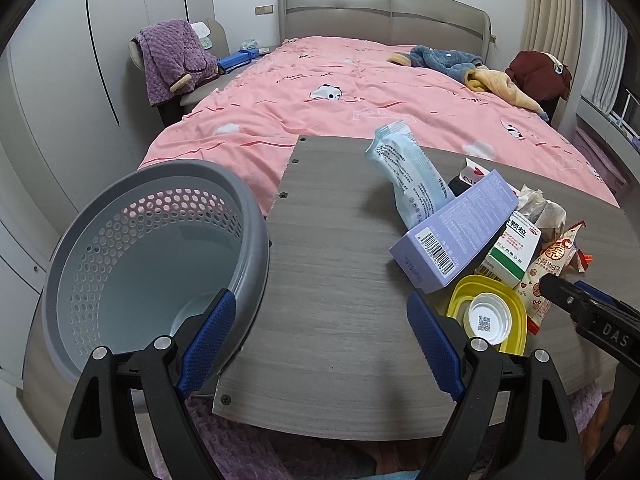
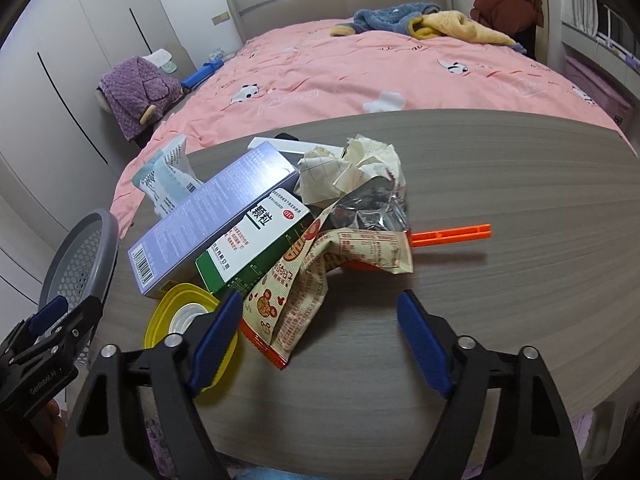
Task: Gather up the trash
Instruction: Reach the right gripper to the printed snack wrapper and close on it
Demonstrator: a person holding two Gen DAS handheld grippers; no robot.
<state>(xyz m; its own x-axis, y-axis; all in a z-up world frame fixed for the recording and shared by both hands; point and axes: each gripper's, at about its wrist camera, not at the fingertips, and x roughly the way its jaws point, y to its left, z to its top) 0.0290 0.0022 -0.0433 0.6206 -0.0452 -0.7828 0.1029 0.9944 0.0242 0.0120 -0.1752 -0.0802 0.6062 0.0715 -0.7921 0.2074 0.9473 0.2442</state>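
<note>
A pile of trash lies on the grey wooden table (image 1: pixel 332 248): a purple box (image 1: pixel 456 232), a green and white medicine box (image 1: pixel 512 248), a blue wipes pack (image 1: pixel 408 176), a snack wrapper (image 2: pixel 304 292), crumpled paper (image 2: pixel 352 168) and a yellow lid (image 1: pixel 488 312). A grey perforated basket (image 1: pixel 152 248) stands at the table's left edge. My left gripper (image 1: pixel 320 344) is open and empty, between basket and pile. My right gripper (image 2: pixel 320 340) is open and empty, just before the snack wrapper; its left finger overlaps the yellow lid (image 2: pixel 180 316).
A bed with a pink cover (image 1: pixel 360 92) lies behind the table, with clothes (image 1: pixel 460 64) on it. An orange plastic strip (image 2: pixel 452 234) lies right of the pile. A chair with a purple blanket (image 1: pixel 172 60) stands at the left by a wardrobe.
</note>
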